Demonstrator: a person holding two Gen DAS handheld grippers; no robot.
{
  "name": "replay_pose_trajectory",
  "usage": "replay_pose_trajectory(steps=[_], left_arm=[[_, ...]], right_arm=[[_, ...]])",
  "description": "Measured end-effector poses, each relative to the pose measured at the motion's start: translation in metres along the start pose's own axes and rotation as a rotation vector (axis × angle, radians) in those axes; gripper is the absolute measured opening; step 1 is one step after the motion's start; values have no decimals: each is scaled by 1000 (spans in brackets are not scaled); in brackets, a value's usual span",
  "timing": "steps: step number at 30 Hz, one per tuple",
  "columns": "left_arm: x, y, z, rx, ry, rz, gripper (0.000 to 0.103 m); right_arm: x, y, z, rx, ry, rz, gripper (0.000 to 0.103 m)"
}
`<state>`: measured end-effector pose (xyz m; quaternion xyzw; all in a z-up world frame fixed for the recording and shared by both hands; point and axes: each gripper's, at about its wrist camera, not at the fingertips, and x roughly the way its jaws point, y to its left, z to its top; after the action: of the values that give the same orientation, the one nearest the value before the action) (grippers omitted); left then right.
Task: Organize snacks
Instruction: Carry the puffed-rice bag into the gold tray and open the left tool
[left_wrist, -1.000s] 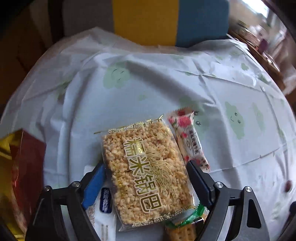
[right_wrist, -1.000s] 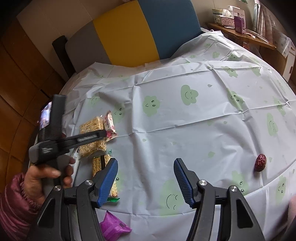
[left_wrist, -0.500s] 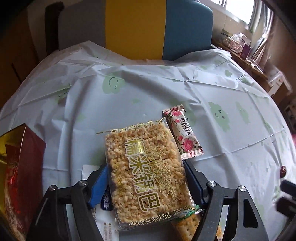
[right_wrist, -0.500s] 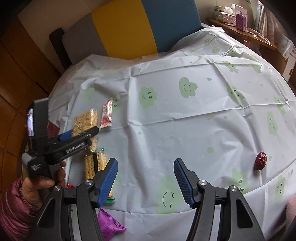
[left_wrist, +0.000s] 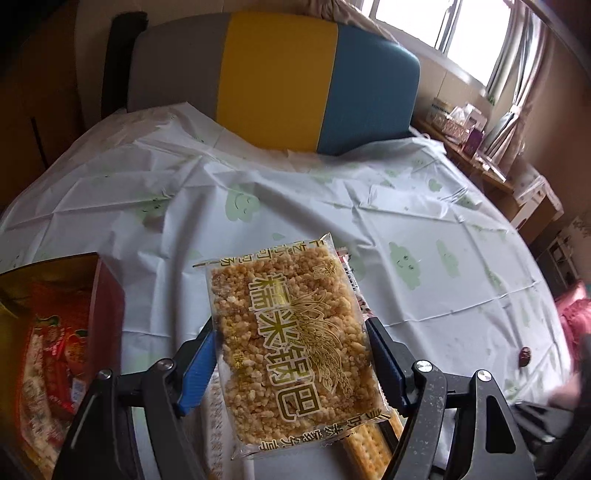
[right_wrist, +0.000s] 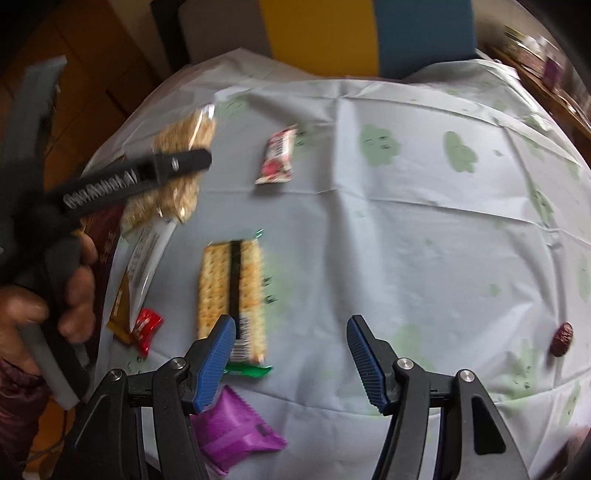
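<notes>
The left claw (left_wrist: 291, 360) grips a clear packet of puffed rice cake (left_wrist: 291, 347), its blue pads pressed against the packet's two long edges, and holds it lifted off the counter (left_wrist: 424, 236) in the lower middle of the left wrist view. Its jaws have just been closing a little on the packet. At the left edge of that view stands an open red box (left_wrist: 55, 332) with red wrappers inside.

The right claw (right_wrist: 291, 354) is open with nothing between its pads, low over the counter's cloth (pale, printed with green clouds). In the right wrist view a cracker pack (right_wrist: 231, 288) lies just above its left pad, a purple packet (right_wrist: 236, 432) sits at the lower left, and a small red candy (right_wrist: 147, 326) lies to the left. A pink-flowered bar (right_wrist: 277, 157) lies in the upper middle, and a dried red date (right_wrist: 561, 338) sits at the right edge.
</notes>
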<state>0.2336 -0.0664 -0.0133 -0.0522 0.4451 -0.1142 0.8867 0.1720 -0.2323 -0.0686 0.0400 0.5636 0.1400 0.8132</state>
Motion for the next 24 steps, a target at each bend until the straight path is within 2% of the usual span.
replay_pose_trajectory(steps=[6, 8, 17, 24], left_arm=[[-30, 15, -6, -25, -33, -4, 76], [-39, 25, -9, -47, -40, -5, 76], [-74, 65, -28, -109, -79, 22, 76], [-97, 107, -45, -174, -98, 43, 76]], right_arm=[[12, 14, -5, -23, 24, 39, 64], [14, 16, -6, -37, 23, 18, 64], [22, -5, -15, 76, 62, 46, 71], [8, -8, -23, 105, 31, -9, 71]])
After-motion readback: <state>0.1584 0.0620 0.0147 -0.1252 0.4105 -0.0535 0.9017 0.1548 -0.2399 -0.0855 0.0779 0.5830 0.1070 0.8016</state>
